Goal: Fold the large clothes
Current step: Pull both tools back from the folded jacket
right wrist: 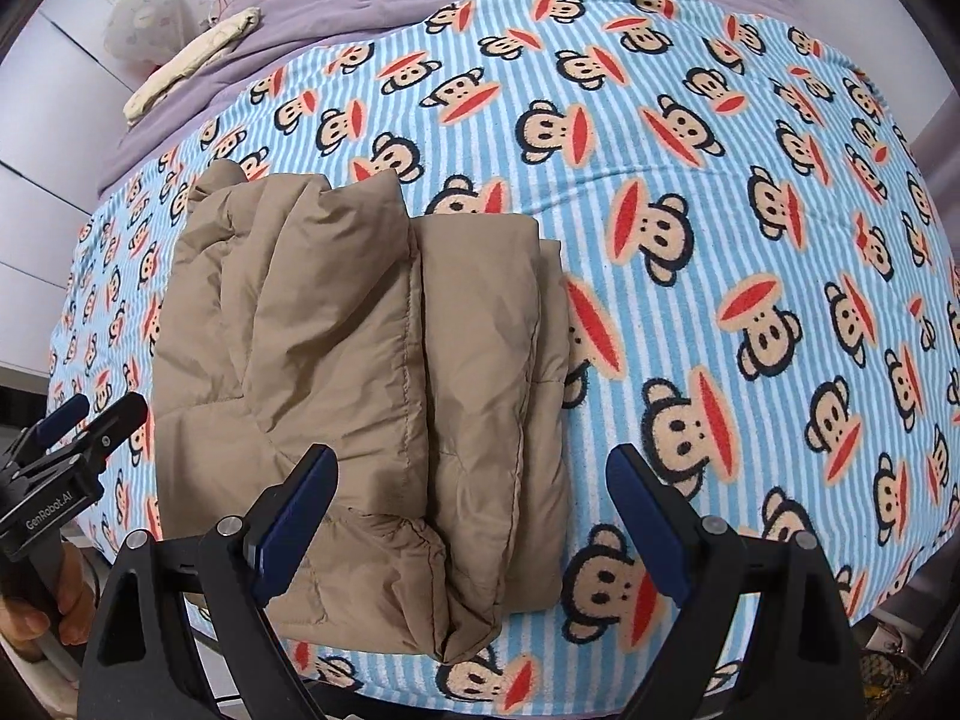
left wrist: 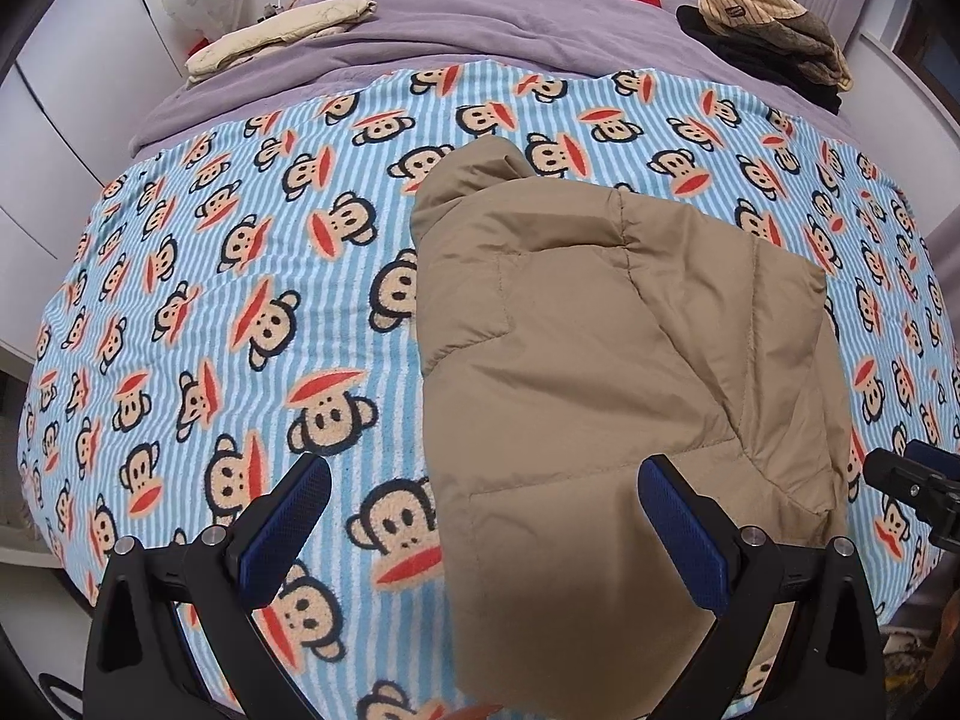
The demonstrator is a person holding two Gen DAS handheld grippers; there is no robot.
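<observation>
At the far left of the bed, a folded cream cloth [left wrist: 282,30] lies on the purple bedspread [left wrist: 480,30], well apart from the work. Nearer, the monkey-print blanket [left wrist: 240,276] spreads flat and bare, giving plenty of open room on that side. The left tongs [left wrist: 480,498] hang over the near edge with both pads wide apart and nothing between them; one pad sits over blanket, the other over the tan padded jacket [left wrist: 600,330].

The jacket rests a little right of the bed's middle in the left wrist view, already doubled into a thick, narrow bundle, likely with its sides brought inward so the bulk stays compact. Its near end reaches close to the bed's front edge, so any pull toward the person risks sliding it off.

The right tongs [right wrist: 471,498] also stand spread and empty, straddling the bundle's right-hand fold, probably placed to take that edge next or simply let go of it. To the right, the blanket is clear. A pile of dark and striped clothes [left wrist: 774,30] sits at the far right corner
</observation>
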